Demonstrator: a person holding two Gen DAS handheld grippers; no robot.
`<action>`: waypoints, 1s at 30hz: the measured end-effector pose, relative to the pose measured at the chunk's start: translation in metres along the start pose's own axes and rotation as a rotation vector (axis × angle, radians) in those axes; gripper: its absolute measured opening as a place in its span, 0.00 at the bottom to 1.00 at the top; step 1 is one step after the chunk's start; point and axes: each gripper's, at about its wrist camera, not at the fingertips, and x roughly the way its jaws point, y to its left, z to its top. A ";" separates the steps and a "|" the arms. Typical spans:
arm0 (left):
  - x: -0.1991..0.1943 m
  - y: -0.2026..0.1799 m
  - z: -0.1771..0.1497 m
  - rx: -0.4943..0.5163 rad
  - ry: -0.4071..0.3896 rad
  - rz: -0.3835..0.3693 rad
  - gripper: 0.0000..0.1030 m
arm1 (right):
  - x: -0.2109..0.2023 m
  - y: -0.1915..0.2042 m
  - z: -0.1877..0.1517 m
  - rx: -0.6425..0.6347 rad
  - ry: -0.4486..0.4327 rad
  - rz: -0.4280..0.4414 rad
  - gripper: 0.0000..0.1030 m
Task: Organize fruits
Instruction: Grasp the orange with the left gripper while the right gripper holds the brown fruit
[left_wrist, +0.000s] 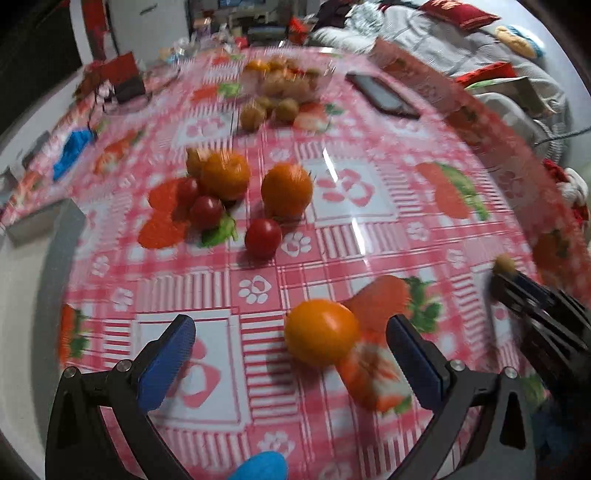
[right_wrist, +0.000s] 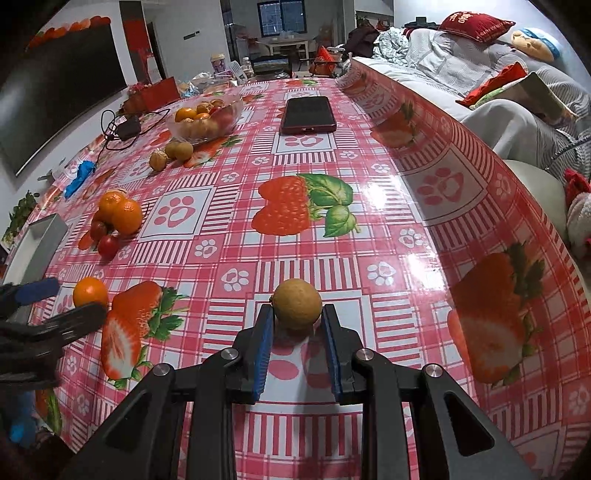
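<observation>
My left gripper (left_wrist: 291, 354) is open, its blue pads on either side of a small orange (left_wrist: 320, 331) that lies on the table, nearer the right pad. The same orange (right_wrist: 90, 291) shows in the right wrist view beside the left gripper (right_wrist: 55, 302). My right gripper (right_wrist: 297, 325) is shut on a brownish-yellow round fruit (right_wrist: 296, 308) held at its fingertips just above the table; it shows at the right in the left wrist view (left_wrist: 505, 264). Two oranges (left_wrist: 225, 175) and three cherry tomatoes (left_wrist: 263, 237) lie in a group further off.
A clear bowl (right_wrist: 207, 118) of mixed fruit stands at the far side, with brownish fruits (right_wrist: 173, 153) loose in front. A phone (right_wrist: 308, 115) lies far right. A grey box (right_wrist: 35, 242) sits at the left edge. The table (right_wrist: 369, 258) has a pink checked cloth.
</observation>
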 end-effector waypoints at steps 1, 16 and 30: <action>0.004 -0.001 0.000 -0.007 -0.007 0.022 1.00 | 0.000 0.000 -0.001 0.001 -0.002 0.000 0.27; 0.003 -0.004 0.000 0.000 -0.037 0.035 0.86 | 0.005 0.004 0.004 -0.012 -0.005 -0.006 0.32; -0.036 0.022 -0.024 0.002 -0.053 -0.052 0.38 | -0.016 0.012 0.002 0.032 0.000 0.044 0.27</action>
